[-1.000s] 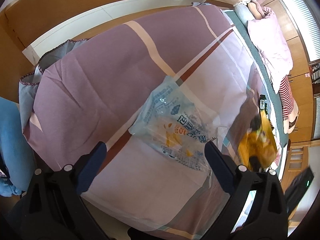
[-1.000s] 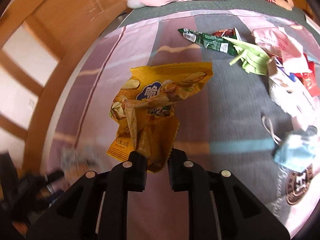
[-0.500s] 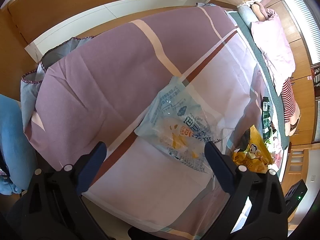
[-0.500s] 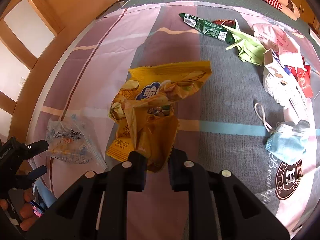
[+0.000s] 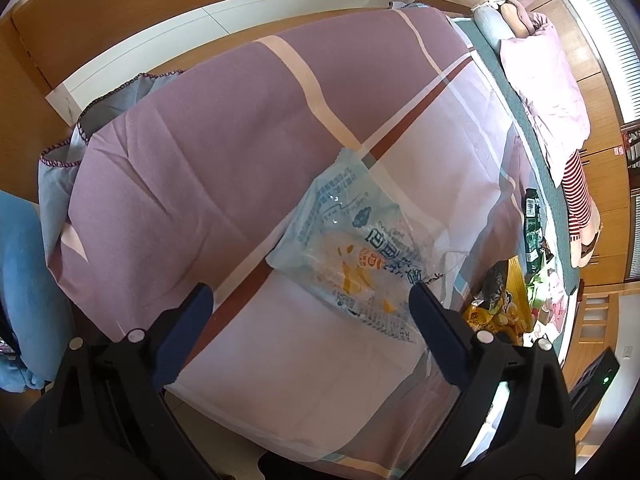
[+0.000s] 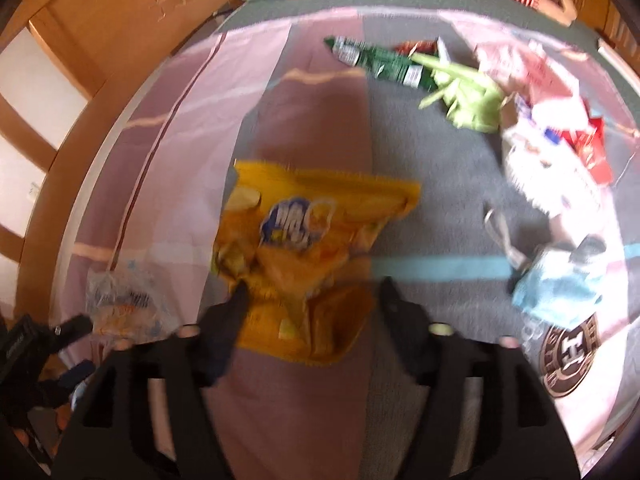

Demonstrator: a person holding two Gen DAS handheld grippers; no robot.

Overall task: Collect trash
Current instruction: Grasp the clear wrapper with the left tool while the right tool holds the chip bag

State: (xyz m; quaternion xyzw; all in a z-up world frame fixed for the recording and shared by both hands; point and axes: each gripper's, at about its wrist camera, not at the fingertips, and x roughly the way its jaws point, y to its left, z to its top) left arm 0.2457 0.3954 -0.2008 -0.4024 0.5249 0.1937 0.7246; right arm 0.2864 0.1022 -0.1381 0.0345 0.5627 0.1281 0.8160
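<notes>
Since a second ago the right gripper (image 6: 312,292) has gone from pinching the crumpled yellow foil snack bag (image 6: 308,248) to letting go: its fingers are opening, spread on either side of the bag's lower half, and no pad visibly presses on it. The bag now seems to lie loose on the mauve and grey patchwork bedsheet (image 6: 432,184), though motion blur hides whether it has fully settled. Dropping it here looks deliberate, since it lands close to the clear crinkly plastic wrapper with blue and orange print (image 5: 360,256), so the trash gathers into one pile near the bed's corner.

The left gripper (image 5: 308,320) hovers with its fingers spread wide, empty, framing that wrapper from above without touching it, probably ready to take it or guard the pile.

The yellow bag is stiff, creased film with a serrated top edge and holds its crumpled shape. The clear wrapper is thin, glossy and flat. More litter lies well apart up the bed: a long green foil packet (image 6: 380,60), a limp pale green glove-like piece (image 6: 468,100), a soft blue face mask (image 6: 560,288) and red and white paper packaging (image 6: 576,136).
</notes>
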